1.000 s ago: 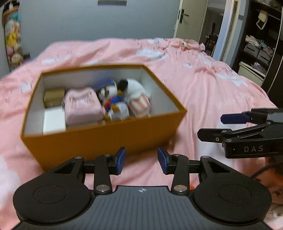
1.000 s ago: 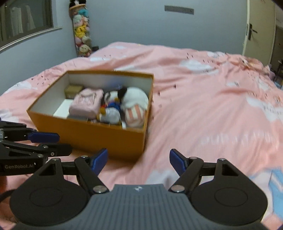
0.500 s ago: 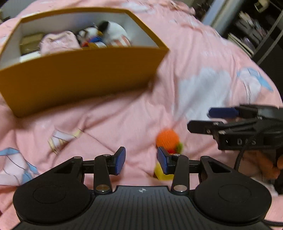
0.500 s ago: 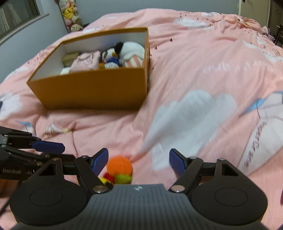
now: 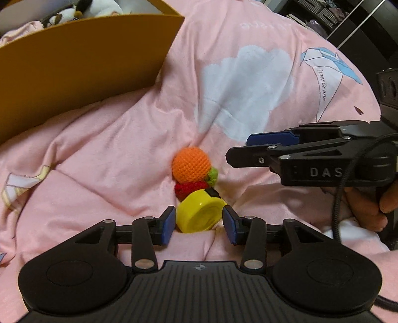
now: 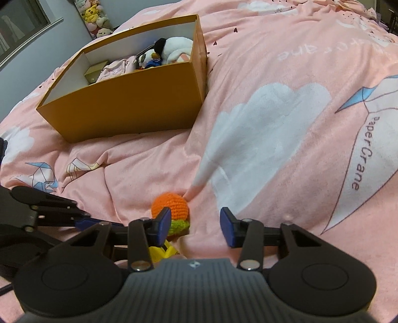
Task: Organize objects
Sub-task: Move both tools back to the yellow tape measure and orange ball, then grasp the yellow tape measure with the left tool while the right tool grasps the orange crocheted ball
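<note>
An orange crochet ball (image 5: pixel 191 165) with red and green bits lies on the pink duvet, touching a yellow round case (image 5: pixel 200 214). My left gripper (image 5: pixel 199 224) is open with the yellow case between its blue pads, not clamped. My right gripper (image 6: pixel 195 227) is open just right of the crochet ball (image 6: pixel 171 205); its left pad covers part of the toy. It also shows in the left wrist view (image 5: pixel 268 144). An orange cardboard box (image 6: pixel 129 104) holding plush toys and small boxes stands behind on the bed.
The pink duvet (image 6: pixel 273 124) is wrinkled, with cloud and paper-crane prints. The box's near wall (image 5: pixel 74 67) rises close at upper left. Dark shelving (image 5: pixel 348 20) stands beyond the bed's right edge. Plush toys (image 6: pixel 95 17) hang by the far wall.
Both grippers have dropped from looking over the box to low over the duvet. The left gripper moved forward until the yellow case sits between its pads. The right neared the crochet ball.
</note>
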Demonstrator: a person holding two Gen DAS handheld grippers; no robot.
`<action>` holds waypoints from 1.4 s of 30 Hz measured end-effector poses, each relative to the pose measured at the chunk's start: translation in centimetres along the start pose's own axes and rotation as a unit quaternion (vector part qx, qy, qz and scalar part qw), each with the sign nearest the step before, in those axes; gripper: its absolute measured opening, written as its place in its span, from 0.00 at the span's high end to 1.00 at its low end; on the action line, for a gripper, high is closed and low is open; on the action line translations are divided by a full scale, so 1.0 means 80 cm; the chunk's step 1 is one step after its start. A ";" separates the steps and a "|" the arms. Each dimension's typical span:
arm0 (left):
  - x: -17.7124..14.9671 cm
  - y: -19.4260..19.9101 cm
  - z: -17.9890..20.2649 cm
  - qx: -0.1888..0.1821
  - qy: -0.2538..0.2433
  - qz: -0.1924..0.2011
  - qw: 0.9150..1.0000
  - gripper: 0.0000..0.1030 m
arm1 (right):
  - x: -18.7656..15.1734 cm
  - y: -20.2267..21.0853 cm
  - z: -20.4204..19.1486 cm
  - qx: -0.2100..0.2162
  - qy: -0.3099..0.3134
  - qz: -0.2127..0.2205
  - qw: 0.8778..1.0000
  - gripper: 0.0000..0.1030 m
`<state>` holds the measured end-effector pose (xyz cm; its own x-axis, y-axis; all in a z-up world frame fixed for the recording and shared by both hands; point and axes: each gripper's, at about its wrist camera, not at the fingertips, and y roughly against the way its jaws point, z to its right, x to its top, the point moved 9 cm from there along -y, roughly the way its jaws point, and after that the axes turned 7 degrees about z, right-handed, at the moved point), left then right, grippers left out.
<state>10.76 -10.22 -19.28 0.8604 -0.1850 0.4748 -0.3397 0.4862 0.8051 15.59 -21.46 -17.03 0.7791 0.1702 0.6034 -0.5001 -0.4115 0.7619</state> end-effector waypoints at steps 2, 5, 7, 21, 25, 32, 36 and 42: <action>0.001 -0.009 0.000 0.004 -0.006 -0.004 1.000 0.48 | 0.000 -0.001 0.000 0.001 -0.002 -0.001 1.000 0.55; -0.001 -0.023 0.002 0.010 -0.024 -0.014 1.000 0.47 | 0.000 -0.002 0.001 0.001 -0.001 -0.003 1.000 0.55; -0.004 -0.031 0.004 0.004 -0.026 -0.022 0.999 0.47 | -0.001 -0.003 0.001 0.002 -0.001 -0.005 1.000 0.55; -0.006 0.018 0.001 0.016 -0.005 0.029 0.999 0.71 | -0.004 -0.007 -0.010 0.022 0.012 -0.011 1.000 0.55; 0.001 0.045 -0.016 0.029 0.032 0.057 0.997 0.72 | -0.002 -0.007 -0.019 0.034 0.026 -0.008 0.999 0.55; 0.018 0.080 -0.067 0.075 0.097 0.103 0.987 0.75 | -0.001 -0.015 -0.047 0.051 0.074 -0.014 0.996 0.55; 0.015 0.074 -0.091 0.101 0.117 0.097 0.983 0.76 | 0.001 -0.027 -0.059 0.058 0.093 -0.025 0.994 0.55; 0.006 0.059 -0.094 0.083 0.132 0.075 0.985 0.77 | -0.006 -0.046 -0.052 0.028 0.100 -0.052 0.993 0.57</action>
<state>12.40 -1.60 -17.96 0.8574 0.1166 0.5013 -0.5086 0.3415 0.7904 15.46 -16.28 -19.11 0.7319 0.3863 0.5614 -0.3952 -0.4305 0.8114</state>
